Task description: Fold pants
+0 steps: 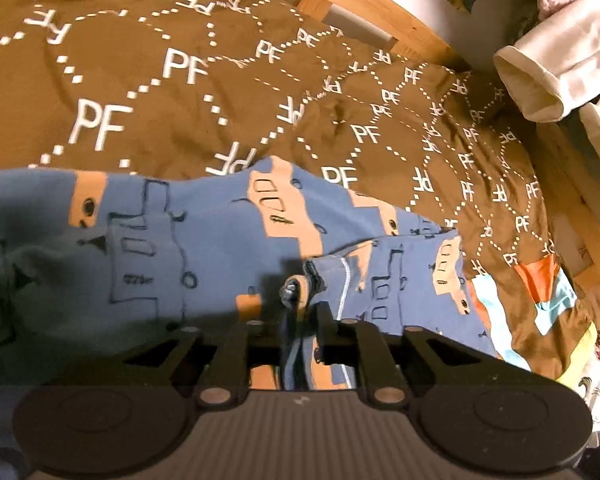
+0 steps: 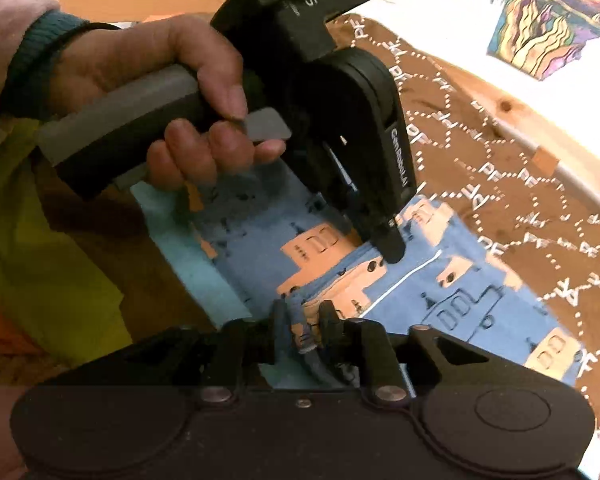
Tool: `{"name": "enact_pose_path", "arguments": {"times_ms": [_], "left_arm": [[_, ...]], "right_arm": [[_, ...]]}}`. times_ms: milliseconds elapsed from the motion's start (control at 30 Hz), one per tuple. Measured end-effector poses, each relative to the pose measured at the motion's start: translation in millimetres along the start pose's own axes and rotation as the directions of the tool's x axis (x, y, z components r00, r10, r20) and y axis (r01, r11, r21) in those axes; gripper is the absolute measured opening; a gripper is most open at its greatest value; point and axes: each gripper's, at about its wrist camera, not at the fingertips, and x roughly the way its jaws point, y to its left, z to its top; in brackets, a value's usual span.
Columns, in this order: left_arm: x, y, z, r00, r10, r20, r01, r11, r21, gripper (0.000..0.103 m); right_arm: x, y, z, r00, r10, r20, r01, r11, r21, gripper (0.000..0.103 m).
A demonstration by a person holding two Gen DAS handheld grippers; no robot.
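Brown bedspread [image 1: 148,92] beneath gripped blue pants [image 1: 204,240].

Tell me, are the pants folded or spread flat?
Partly folded: the pants lie doubled, one layer's edge over another, on the brown bedspread.

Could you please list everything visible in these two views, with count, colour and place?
pants: one, blue with tan house print, on the bedspread.
bedspread: one, brown with white PF lettering, covering the bed.
bed frame: one, light wood, along the far edge.
white cloth: one, cream, far right corner.
pictures: several, multicoloured, on the white surface past the bed frame.
left gripper: black, pants fabric between its jaws.
right gripper: black, pants fabric between its jaws.
hand: one, holding the left gripper's handle.
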Motion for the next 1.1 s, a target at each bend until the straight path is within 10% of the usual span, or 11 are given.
{"name": "enact_pose_path", "arguments": {"times_ms": [133, 467, 633, 867, 1100], "left_arm": [[-17, -7, -6, 0.998, 0.035, 0.052, -0.038, 0.998, 0.046, 0.046], [1, -36, -42, 0.969, 0.237, 0.071, -0.247, 0.951, 0.186, 0.059], [-1, -40, -56, 0.957, 0.267, 0.111, -0.286, 0.929, 0.233, 0.059], [-17, -32, -73, 0.949, 0.298, 0.107, -0.314, 0.929, 0.198, 0.071], [-51, -26, -86, 0.949, 0.284, 0.134, -0.304, 0.939, 0.159, 0.08]], "right_arm": [[-23, -8, -5, 0.999, -0.03, 0.037, 0.032, 0.998, -0.049, 0.069], [-37, -127, -31, 0.947, -0.317, -0.05, 0.32, 0.945, 0.072, 0.076], [2, -149, -52, 0.93, -0.322, -0.178, 0.341, 0.935, 0.092, 0.081], [-12, -143, -35, 0.928, -0.369, -0.049, 0.372, 0.924, 0.085, 0.098], [24, -143, -34, 0.93, -0.336, -0.148, 0.351, 0.932, 0.091, 0.098]]}}
